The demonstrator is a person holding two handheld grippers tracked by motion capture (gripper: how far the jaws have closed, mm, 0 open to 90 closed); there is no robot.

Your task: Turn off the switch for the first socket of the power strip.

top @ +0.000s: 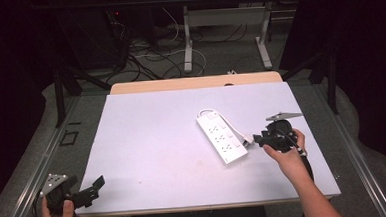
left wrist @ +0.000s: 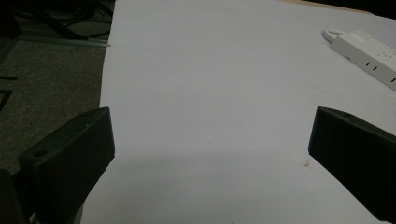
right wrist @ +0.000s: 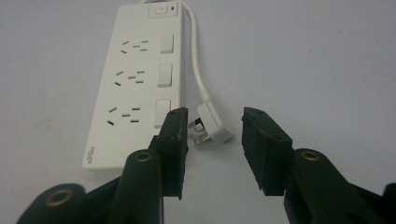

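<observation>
Right gripper (right wrist: 212, 128), jaws narrow but apart, brackets the plug (right wrist: 212, 128) at the strip's (top: 222, 138) 3 o'clock, apparently to grasp it; left gripper (top: 96, 186) idles wide.

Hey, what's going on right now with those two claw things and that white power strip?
Left gripper open, idle at table's near left edge. Right gripper open, jaws either side of the plug, not closed. Power strip flat on table. Nothing in the way.

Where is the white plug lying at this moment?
The plug lies on the table, right of the power strip, between the open jaws of the right gripper in its view.
</observation>
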